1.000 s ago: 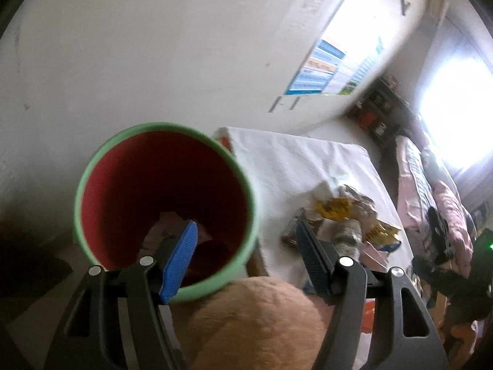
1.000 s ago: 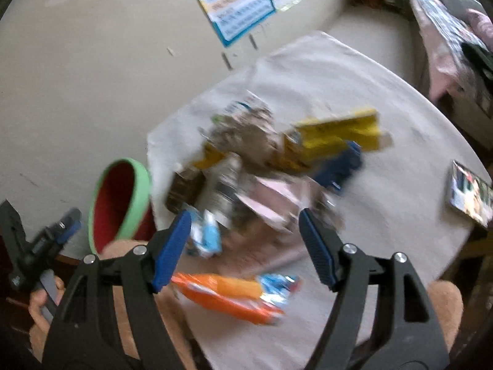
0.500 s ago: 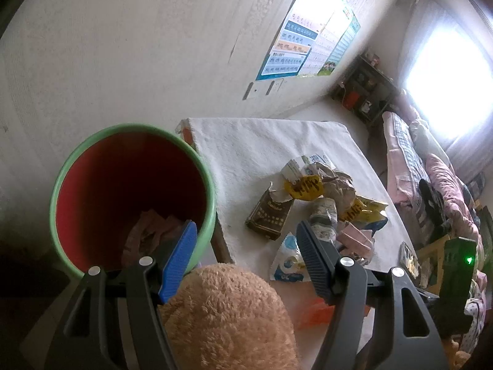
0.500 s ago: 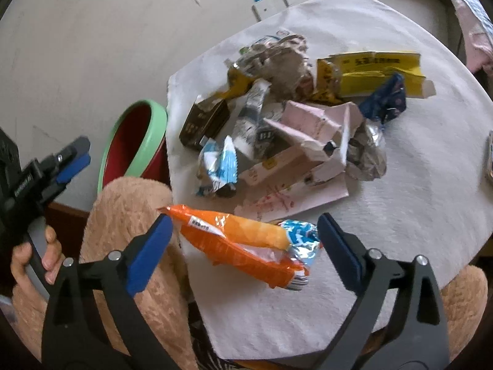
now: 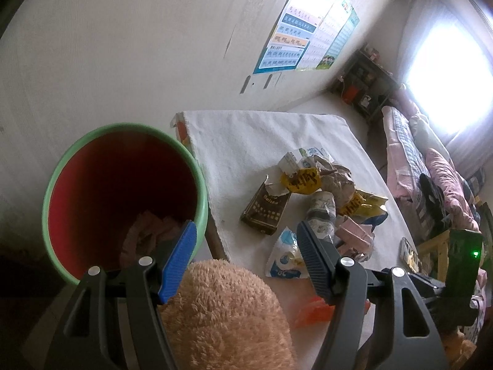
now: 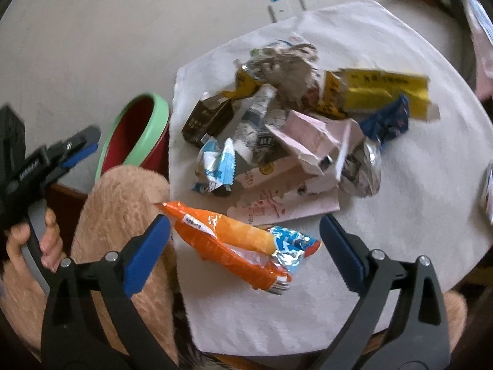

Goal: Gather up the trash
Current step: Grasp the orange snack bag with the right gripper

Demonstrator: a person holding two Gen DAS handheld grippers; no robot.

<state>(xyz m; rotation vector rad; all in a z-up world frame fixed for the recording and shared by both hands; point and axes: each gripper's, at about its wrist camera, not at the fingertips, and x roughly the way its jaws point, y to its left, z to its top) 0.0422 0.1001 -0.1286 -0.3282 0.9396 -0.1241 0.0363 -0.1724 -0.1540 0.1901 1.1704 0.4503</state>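
A pile of trash wrappers (image 6: 295, 129) lies on a table under a white cloth (image 6: 416, 203). An orange snack bag (image 6: 228, 243) lies nearest, between the open jaws of my right gripper (image 6: 246, 234), just above it. A red bin with a green rim (image 5: 123, 203) stands left of the table; pink paper lies inside. My left gripper (image 5: 246, 246) is open and empty, held above the bin's near edge. The pile shows in the left wrist view (image 5: 317, 203) too, and the bin shows in the right wrist view (image 6: 135, 135).
A fuzzy tan knee (image 5: 222, 317) sits under the left gripper, beside the table's edge. A phone-like item (image 5: 408, 249) lies at the table's right side. A wall with posters (image 5: 302, 40) stands behind, a bed (image 5: 431, 172) at right.
My right gripper has dropped toward the table and opened wider, now bracketing the orange bag. My left gripper has pulled back from over the bin, which now sits lower left.
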